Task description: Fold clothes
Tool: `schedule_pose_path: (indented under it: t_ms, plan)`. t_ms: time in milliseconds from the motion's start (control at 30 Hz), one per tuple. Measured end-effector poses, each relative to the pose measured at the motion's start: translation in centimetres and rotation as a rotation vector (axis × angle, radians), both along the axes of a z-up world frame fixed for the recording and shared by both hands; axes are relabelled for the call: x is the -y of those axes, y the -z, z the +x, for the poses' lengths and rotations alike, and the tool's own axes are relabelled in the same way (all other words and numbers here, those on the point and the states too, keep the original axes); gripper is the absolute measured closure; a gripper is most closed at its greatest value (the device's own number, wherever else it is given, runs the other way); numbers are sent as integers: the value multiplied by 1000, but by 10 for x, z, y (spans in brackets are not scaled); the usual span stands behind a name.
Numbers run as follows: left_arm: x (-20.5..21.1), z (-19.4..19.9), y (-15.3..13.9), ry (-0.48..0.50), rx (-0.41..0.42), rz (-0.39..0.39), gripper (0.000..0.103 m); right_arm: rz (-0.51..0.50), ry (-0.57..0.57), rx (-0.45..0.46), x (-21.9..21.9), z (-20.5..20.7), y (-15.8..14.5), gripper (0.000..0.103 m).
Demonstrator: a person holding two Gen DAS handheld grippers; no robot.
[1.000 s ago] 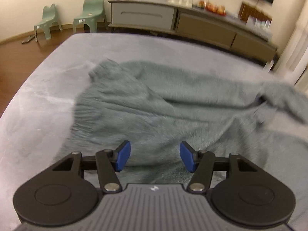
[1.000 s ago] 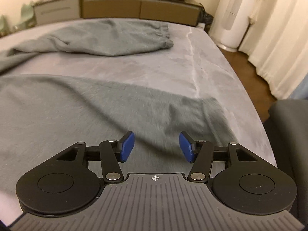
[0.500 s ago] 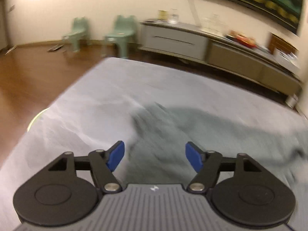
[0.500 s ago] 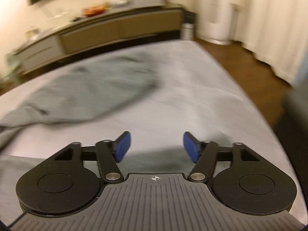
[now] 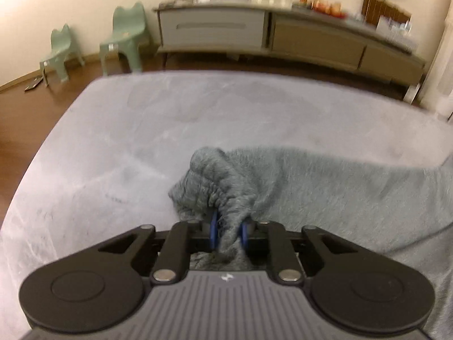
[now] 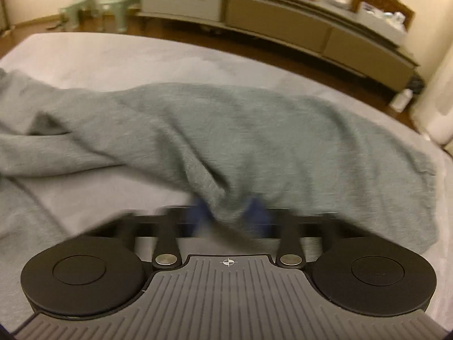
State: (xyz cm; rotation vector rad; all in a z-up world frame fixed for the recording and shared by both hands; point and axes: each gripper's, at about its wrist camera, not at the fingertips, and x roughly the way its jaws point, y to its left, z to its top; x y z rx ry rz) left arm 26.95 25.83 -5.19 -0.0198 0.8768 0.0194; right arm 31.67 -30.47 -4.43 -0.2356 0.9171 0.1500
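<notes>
On the grey bed (image 5: 119, 153), the left gripper (image 5: 228, 233) pinches the bunched cuff of the grey garment (image 5: 325, 187), while the right gripper (image 6: 226, 215), blurred, appears to pinch its fabric too.

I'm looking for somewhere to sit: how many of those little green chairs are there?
2, both by the far wall, left of the long sideboard: one green chair further left, the other green chair nearer the sideboard. More may stand outside the views.
</notes>
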Motion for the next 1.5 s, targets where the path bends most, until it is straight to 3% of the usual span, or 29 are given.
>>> schedule_pose_path:
  t_ms: [133, 267, 333, 400, 467, 533, 567, 600, 733, 867, 967, 1033, 1100, 1167, 1233, 1333, 1500]
  plan:
    - [-12, -40, -42, 26, 240, -93, 91, 19, 42, 160, 10, -27, -49, 101]
    - [-17, -80, -82, 25, 423, -123, 91, -13, 38, 349, 11, -66, -131, 101]
    - [-23, -80, -91, -29, 446, -155, 90, -32, 20, 371, 10, -66, -166, 101]
    - [-21, -60, -89, -105, 402, -144, 90, -57, -15, 335, 2, -44, -186, 100]
    - [-12, -25, -72, -193, 312, -118, 89, -87, 10, 278, -12, 3, -175, 89]
    - [-1, 11, -46, -256, 209, -60, 81, -197, 137, 229, -15, 59, -139, 25]
    - [2, 26, -31, -297, 151, -38, 80, -244, 182, 228, -15, 71, -123, 21]
    - [5, 37, -18, -328, 105, -20, 82, -271, 215, 236, -15, 77, -109, 24]
    - [13, 30, -7, -298, 96, -19, 78, -64, 237, 338, -2, 20, -89, 17]
    - [8, 8, -14, -310, 114, -38, 73, -5, 210, 428, 24, -54, -71, 15]
    - [5, -9, -30, -341, 110, -100, 75, 94, 165, 415, 46, -88, -58, 14]
    - [6, -20, -42, -348, 123, -130, 74, 98, 51, 306, 45, -100, -37, 10]
    - [11, -32, -55, -350, 141, -159, 73, 33, -15, 237, 39, -104, -14, 13]
    - [19, -45, -62, -322, 158, -182, 70, 14, -20, 187, 42, -97, 1, 31]
    - [27, -55, -64, -296, 156, -177, 67, 67, 4, 191, 57, -93, -22, 102]
    - [37, -65, -58, -289, 139, -130, 67, 155, 40, 218, 82, -90, -68, 103]
    - [38, -58, -46, -298, 118, -118, 67, 337, 115, 287, 132, -87, -151, 103]
